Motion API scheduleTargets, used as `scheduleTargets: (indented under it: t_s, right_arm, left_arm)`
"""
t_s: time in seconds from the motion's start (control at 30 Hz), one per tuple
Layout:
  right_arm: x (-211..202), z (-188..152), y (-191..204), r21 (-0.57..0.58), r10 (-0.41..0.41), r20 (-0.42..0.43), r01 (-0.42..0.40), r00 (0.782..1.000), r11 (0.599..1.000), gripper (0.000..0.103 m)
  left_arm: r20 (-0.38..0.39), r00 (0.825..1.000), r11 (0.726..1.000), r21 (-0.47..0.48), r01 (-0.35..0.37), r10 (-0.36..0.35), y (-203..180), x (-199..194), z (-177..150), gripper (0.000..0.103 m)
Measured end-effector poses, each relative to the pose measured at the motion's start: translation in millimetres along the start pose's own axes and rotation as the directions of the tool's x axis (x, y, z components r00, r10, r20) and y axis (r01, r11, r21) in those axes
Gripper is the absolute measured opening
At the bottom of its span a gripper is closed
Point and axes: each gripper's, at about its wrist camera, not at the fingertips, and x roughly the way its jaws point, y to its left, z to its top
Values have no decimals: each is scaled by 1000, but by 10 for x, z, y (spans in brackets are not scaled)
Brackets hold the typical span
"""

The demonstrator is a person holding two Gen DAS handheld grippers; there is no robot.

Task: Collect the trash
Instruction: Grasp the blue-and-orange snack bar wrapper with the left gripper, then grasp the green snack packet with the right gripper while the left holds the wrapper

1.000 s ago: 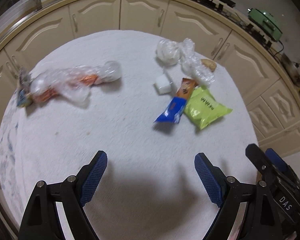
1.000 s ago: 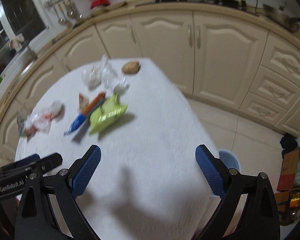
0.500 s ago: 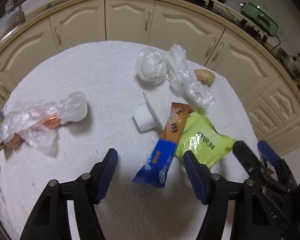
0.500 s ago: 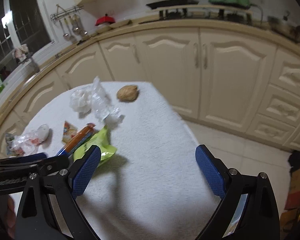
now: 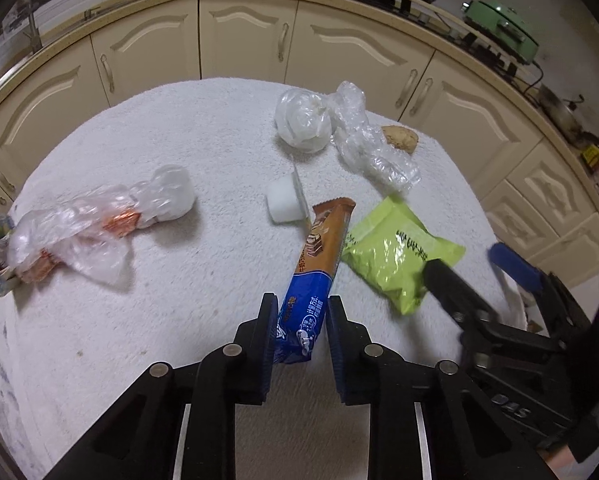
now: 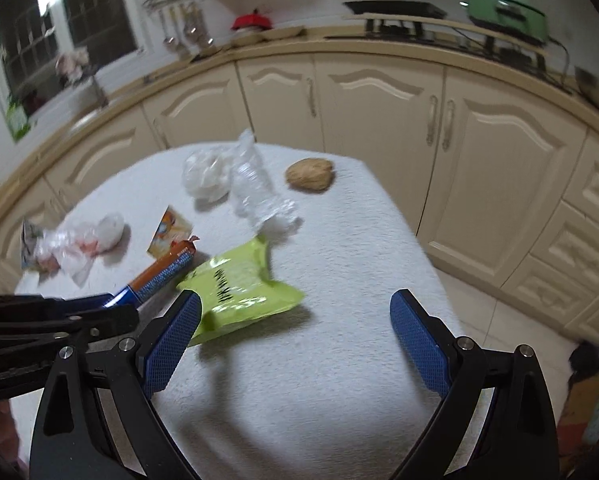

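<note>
Left gripper (image 5: 301, 322): jaws have just been closing and are now pinched on the blue end of the snack bar wrapper (image 5: 317, 264); the wrapper lies on the white cloth-covered table (image 5: 203, 304).
Right gripper (image 6: 295, 340): jaws held wide apart with nothing between them, low over the table beside the green snack bag (image 6: 239, 288).
Step in hand: the wrapper is judged to be just seized; the pinch should be kept firm near the end and the lift made straight up, so that the brown end is not dragged across the small white cup (image 5: 285, 202) it touches.
Next for the right: the green bag is best straddled across its narrow side before closing.
Count, near to far: one bar wrapper, one green bag, one white cup, one orange-printed clear bag (image 5: 95, 224), one white knotted bag (image 5: 303, 120), one crumpled clear film (image 5: 373, 148), one brown lump (image 5: 399, 138).
</note>
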Motion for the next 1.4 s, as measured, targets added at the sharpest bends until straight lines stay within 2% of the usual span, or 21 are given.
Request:
scheduleTargets:
  t_s: [0.1,0.23,0.33,0.43,0.5,0.57,0.63,0.67,0.7,0.77,0.97,1.07,1.27,1.3,1.33,1.4]
  right_arm:
    - [106,12,175,-57,18,-58,-22,998,998,97]
    - [296,45,313,-80,16,-118,-26,993,996,97]
    - [412,42,350,-85,-23,-134,11,991,996,98]
    - [433,15,399,-114,-74,-116,60,991,992,96]
    - [408,14,409,-122,-69,-109,55,992,991,90]
    - [367,3,398,-110,-72,-93,62,993,992,78]
    - [327,7,373,-86,-77,-79,70,994,994,53]
    - [308,1,362,-75,-78,-75,72,994,995,39]
    - [281,-17,350,-66,-71,-71,67,995,996,34]
    - [245,-47,355,-53,-55,-70,52,996,997,20]
    - [154,-138,329,-1,-13,-66,13,998,1000,6]
    - [111,-173,291,31,23,-63,-21,998,999,1]
    - [36,-250,246,61,69,-85,-64,994,996,1]
    - [25,-244,191,96,70,-81,-63,994,993,2]
    - [22,-222,112,140,82,-71,-72,994,988,4]
    - [47,-166,8,187,102,-77,-86,992,979,28]
  left_arm:
    - [10,1000,1000,-25,-2,2,92,-123,-133,20]
    - [36,998,998,-47,-41,43,225,-259,-308,21]
    - [22,999,995,-88,-39,41,343,-208,-329,24]
    - [12,999,993,-107,-42,44,427,-149,-317,40]
    - [36,999,993,-112,-30,34,440,-127,-278,48]
    - [52,998,995,-99,-26,31,406,-73,-237,51]
    - [74,996,996,-77,-50,56,369,-26,-234,49]
    - [82,994,995,-60,-74,79,342,0,-246,45]
    - [87,991,994,-47,-97,100,314,19,-254,32]
    - [94,987,991,-26,-131,133,269,35,-284,17]
    - [66,994,995,-57,-81,85,291,-32,-348,11]
    - [63,995,995,-69,-74,79,308,-95,-405,11]
    - [61,996,993,-106,-57,64,380,-247,-511,11]
    - [60,996,992,-112,-57,64,395,-259,-517,11]
    - [60,996,991,-120,-53,61,417,-266,-513,11]
    - [60,997,990,-130,-49,57,420,-282,-525,11]
